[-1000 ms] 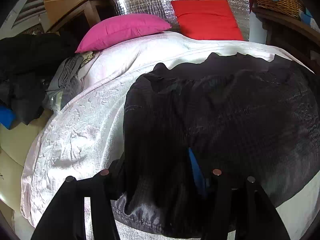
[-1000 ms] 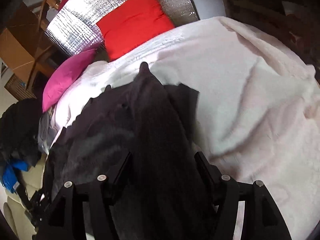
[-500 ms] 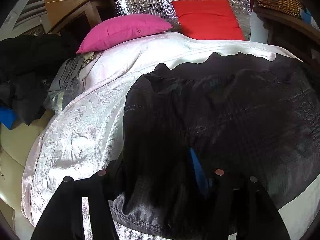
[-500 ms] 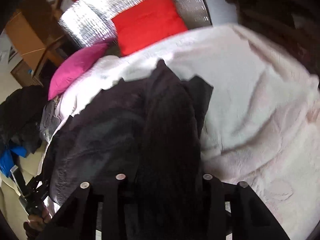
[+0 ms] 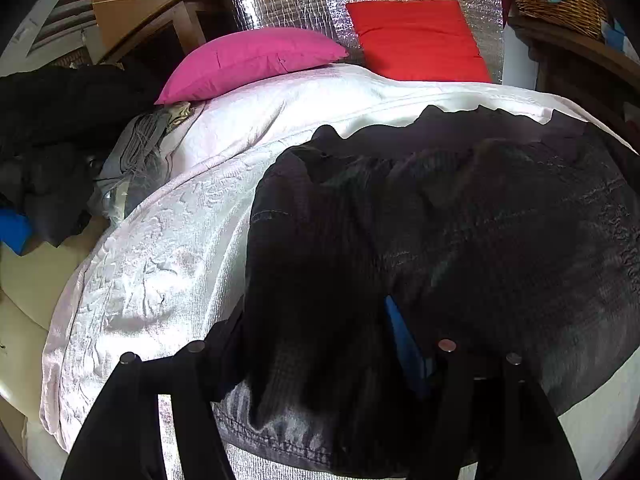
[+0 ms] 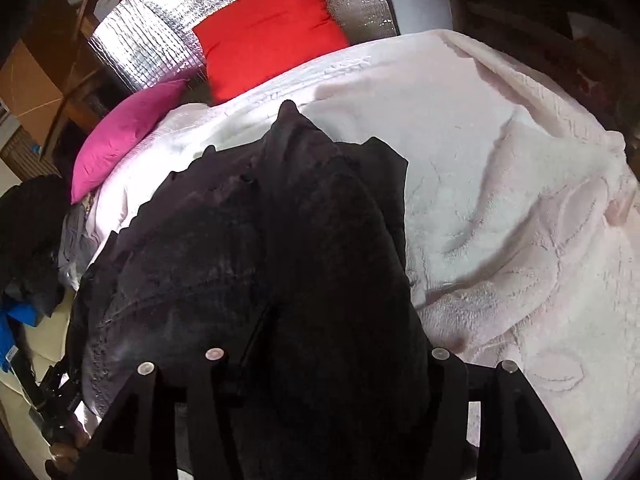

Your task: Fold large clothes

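My left gripper [image 5: 320, 344] and right gripper [image 6: 324, 356] had jaws just opening, apart, with the black jacket [image 5: 460, 232] between them on the bed [image 5: 160, 264].

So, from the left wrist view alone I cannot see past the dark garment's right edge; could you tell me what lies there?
Observer: Only pale bedspread, rumpled into soft ridges.
Operator: Thank you. And what is at the right gripper?
Observer: The right gripper has a raised fold of the dark garment bunched between its fingers; its jaws have just been opening.
Operator: Where does that fold end?
Observer: In a peak pointing toward the red cushion.
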{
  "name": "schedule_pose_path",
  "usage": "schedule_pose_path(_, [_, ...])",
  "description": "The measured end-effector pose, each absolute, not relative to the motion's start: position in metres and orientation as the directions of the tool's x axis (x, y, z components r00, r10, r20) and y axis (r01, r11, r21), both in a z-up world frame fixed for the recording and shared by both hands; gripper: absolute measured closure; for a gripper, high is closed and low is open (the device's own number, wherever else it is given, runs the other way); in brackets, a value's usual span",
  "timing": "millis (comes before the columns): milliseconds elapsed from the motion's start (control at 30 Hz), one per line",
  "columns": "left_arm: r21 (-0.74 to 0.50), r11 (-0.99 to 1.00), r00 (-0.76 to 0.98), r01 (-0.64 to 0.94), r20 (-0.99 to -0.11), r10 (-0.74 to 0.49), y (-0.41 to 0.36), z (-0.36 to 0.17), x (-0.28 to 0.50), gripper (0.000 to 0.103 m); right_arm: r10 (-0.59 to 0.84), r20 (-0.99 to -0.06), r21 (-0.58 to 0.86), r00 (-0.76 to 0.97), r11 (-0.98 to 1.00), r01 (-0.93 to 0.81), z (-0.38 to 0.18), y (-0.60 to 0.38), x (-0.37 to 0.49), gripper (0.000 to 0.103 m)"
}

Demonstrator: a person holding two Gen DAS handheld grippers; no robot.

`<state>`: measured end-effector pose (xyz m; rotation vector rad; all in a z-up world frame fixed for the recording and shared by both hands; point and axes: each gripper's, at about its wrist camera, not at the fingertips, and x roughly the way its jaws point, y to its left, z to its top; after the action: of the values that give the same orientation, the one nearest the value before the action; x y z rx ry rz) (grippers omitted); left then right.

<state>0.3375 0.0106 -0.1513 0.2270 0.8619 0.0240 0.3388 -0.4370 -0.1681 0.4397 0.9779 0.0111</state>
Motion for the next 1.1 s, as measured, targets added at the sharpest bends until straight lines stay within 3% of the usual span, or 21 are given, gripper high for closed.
schedule_pose_path(400, [0.205,0.976,0.654,0.071,-0.749,0.109,0.011,-0.151,0.335,0.034,0.215,-0.776,0.405,0.593,0.891,0.207,-0.158,-0.444,0.326,0.044])
schedule_pose_path(1100, [0.202,0.976,0.649,0.076,-0.753,0.106,0.012,-0.152,0.339,0.028,0.169,-0.803,0.337,0.571,0.919,0.203,-0.178,-0.433,0.340,0.040])
